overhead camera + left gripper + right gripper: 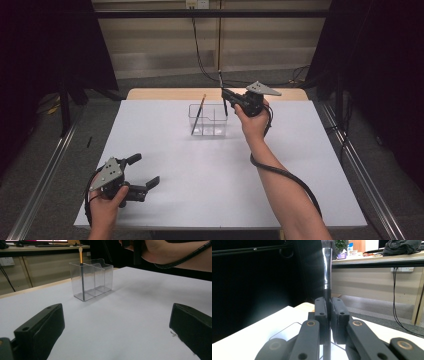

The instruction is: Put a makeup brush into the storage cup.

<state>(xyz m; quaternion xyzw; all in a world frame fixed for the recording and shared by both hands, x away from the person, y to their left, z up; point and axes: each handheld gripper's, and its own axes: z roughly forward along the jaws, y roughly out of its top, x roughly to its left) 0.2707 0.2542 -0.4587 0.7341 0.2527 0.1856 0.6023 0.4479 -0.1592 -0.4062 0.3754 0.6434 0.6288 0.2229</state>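
the right gripper (226, 102) has its fingers clamped on a makeup brush (327, 267), upright above the clear organizer (208, 120) mid-worktop. likely next: lower it straight into a free compartment. the left gripper (145, 172) rests with fingers apart.

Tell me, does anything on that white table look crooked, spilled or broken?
Nothing looks spilled or broken. The thin orange-handled brush leans at a slant in the left end compartment of the clear plastic three-part holder, which is normal for a loose stick. The right gripper holds a black-handled makeup brush upright above the holder.
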